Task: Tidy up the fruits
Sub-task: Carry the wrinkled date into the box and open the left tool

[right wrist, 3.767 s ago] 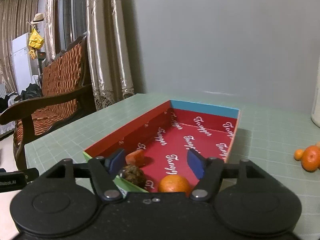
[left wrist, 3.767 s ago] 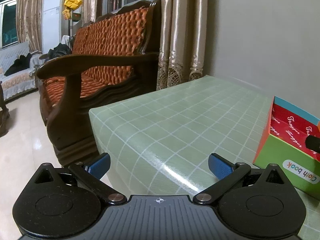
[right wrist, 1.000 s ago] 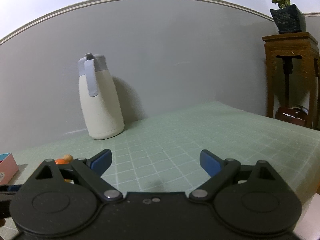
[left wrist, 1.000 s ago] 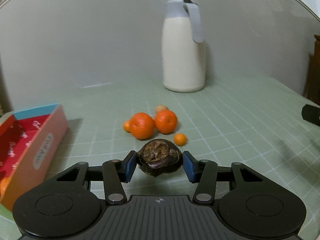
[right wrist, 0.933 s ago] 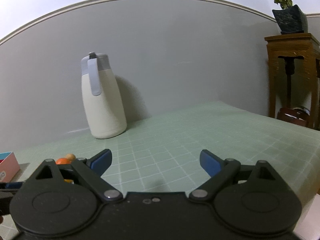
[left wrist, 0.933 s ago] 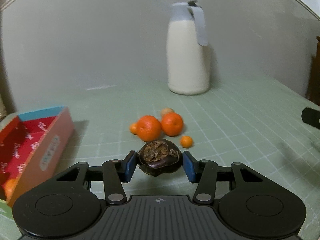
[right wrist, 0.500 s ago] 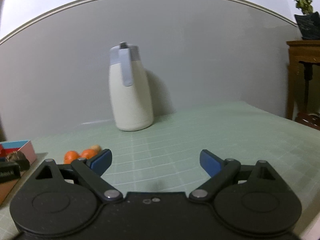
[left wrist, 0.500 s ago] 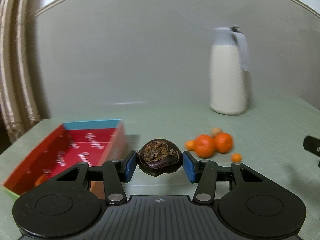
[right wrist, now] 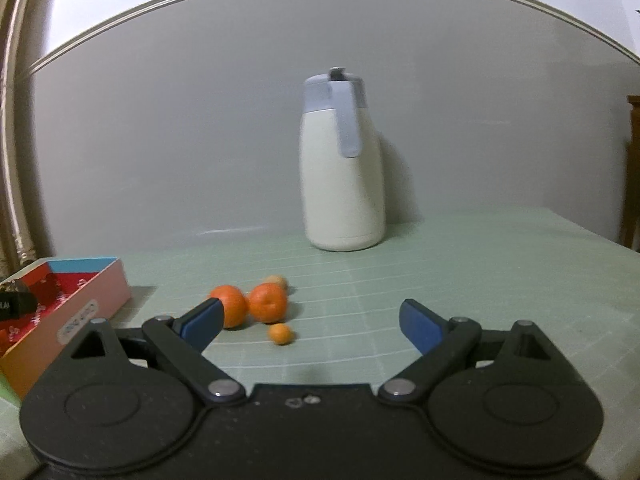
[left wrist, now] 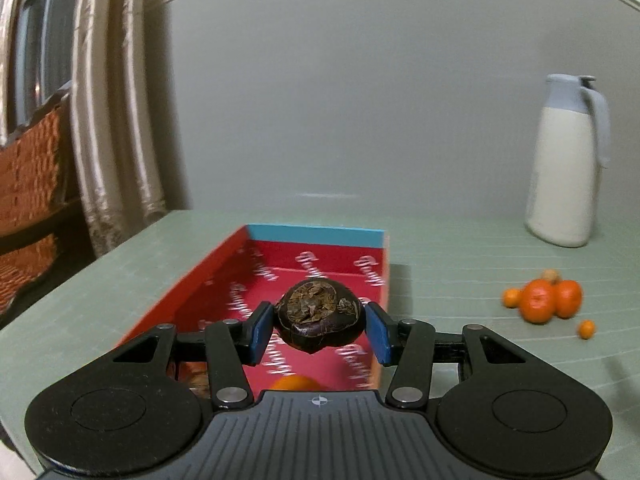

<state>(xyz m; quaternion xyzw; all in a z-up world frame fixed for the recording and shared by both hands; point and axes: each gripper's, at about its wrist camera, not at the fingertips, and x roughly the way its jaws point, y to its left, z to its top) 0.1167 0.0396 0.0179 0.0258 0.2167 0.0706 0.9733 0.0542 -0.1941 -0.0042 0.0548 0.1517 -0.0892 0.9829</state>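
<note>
Spreading under everything is the green checked table (right wrist: 460,272), with a white jug (right wrist: 342,184) at twelve o'clock from the right gripper. The red-lined box (left wrist: 320,264) lies straight ahead of the left gripper (left wrist: 318,330), which is clamped on a dark wrinkled fruit (left wrist: 320,320) held above the box's near half; an orange (left wrist: 294,383) already sits inside, below it. The step in hand looks like carrying this fruit in for the drop. The next move calls for lowering a little and parting the fingers over bare floor. The right gripper (right wrist: 310,322) hangs with its fingers wide apart and nothing between them; the loose oranges (right wrist: 250,304) wait at eleven o'clock, a small one (right wrist: 281,334) nearest.
</note>
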